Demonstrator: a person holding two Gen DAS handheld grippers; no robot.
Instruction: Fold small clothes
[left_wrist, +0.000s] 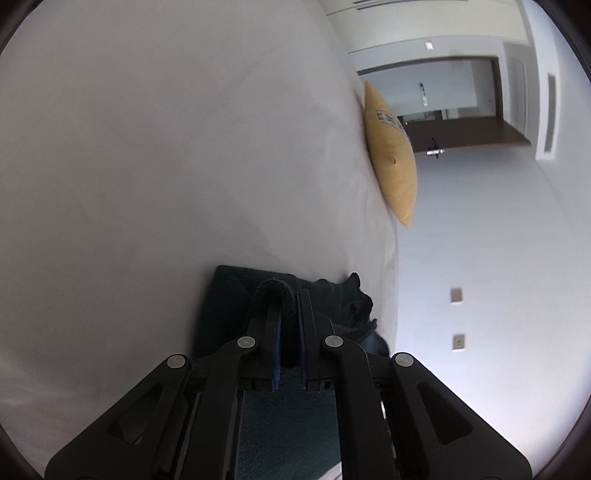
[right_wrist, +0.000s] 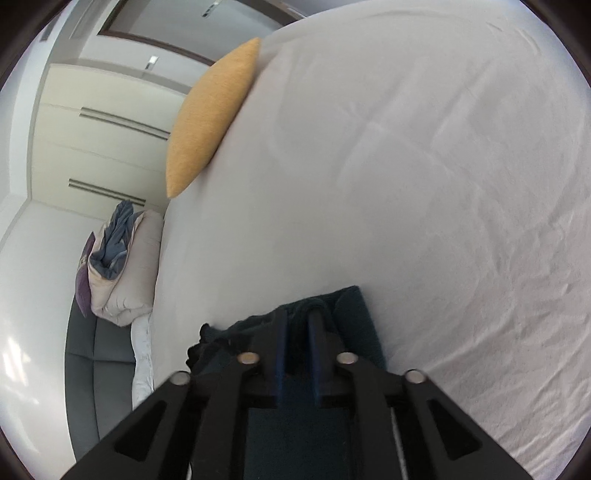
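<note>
A dark teal garment (left_wrist: 225, 299) lies folded on the white bed sheet (left_wrist: 147, 147), with a black crumpled part (left_wrist: 351, 299) bunched toward the bed's edge. My left gripper (left_wrist: 288, 295) is shut on a ribbed fold of this garment, which arches over the fingertips. In the right wrist view the same garment (right_wrist: 356, 317) rests on the sheet (right_wrist: 406, 184). My right gripper (right_wrist: 297, 314) sits over it with a narrow gap between its blue pads. Dark cloth lies in that gap, and the pads do not seem to press it.
A yellow cushion (left_wrist: 391, 162) (right_wrist: 207, 122) leans at the bed's edge. Beyond the edge are a bundle of bedding (right_wrist: 118, 266) on a grey seat (right_wrist: 99, 354), wardrobe doors (right_wrist: 92, 147) and a white wall with outlets (left_wrist: 457, 295).
</note>
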